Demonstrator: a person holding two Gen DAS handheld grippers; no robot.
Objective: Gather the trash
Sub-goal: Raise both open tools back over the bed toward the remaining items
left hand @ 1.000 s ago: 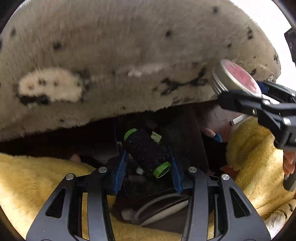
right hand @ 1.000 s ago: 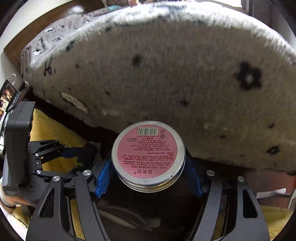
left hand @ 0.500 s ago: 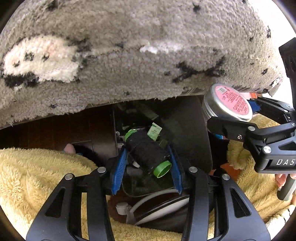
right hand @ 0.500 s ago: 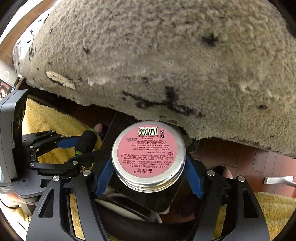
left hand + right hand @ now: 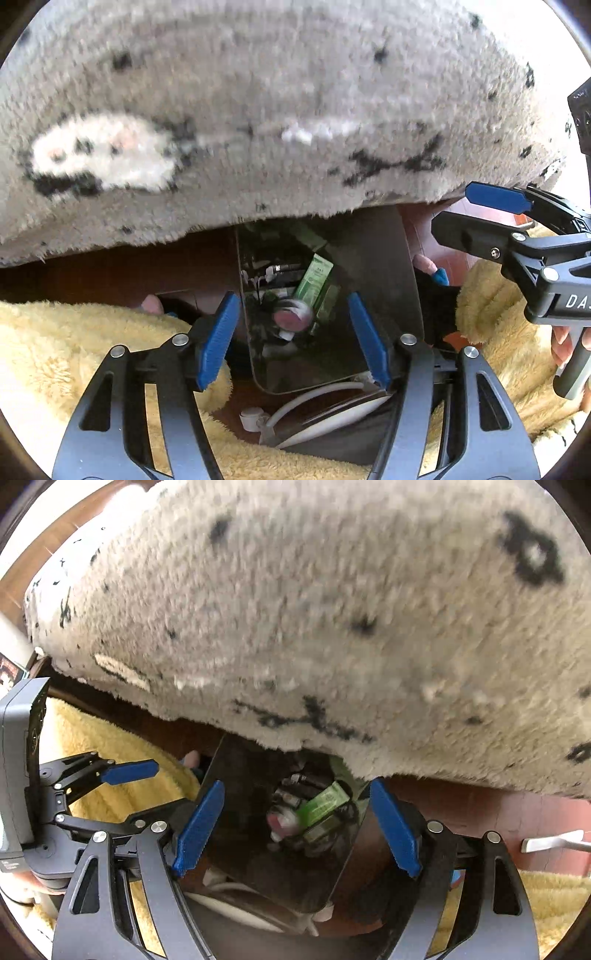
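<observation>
A dark trash bin (image 5: 373,295) stands on the floor below both grippers; it also shows in the right wrist view (image 5: 240,775). Inside lie the pink-lidded tin (image 5: 291,317), a green carton (image 5: 314,280) and other dark trash. The tin (image 5: 279,821) and the green carton (image 5: 325,801) also show in the right wrist view. My left gripper (image 5: 295,339) is open and empty above the bin. My right gripper (image 5: 295,827) is open and empty above the bin too; it also appears at the right of the left wrist view (image 5: 480,218).
A shaggy grey-white rug with black marks (image 5: 258,129) fills the upper half of both views (image 5: 332,627). Yellow fleece (image 5: 74,350) lies on both sides of the bin. A white cable and plug (image 5: 255,417) lie on the dark wooden floor (image 5: 480,805).
Both grippers have opened. The black roll with green ends left the left gripper and the pink-lidded tin left the right gripper; the tin now lies in the bin.
</observation>
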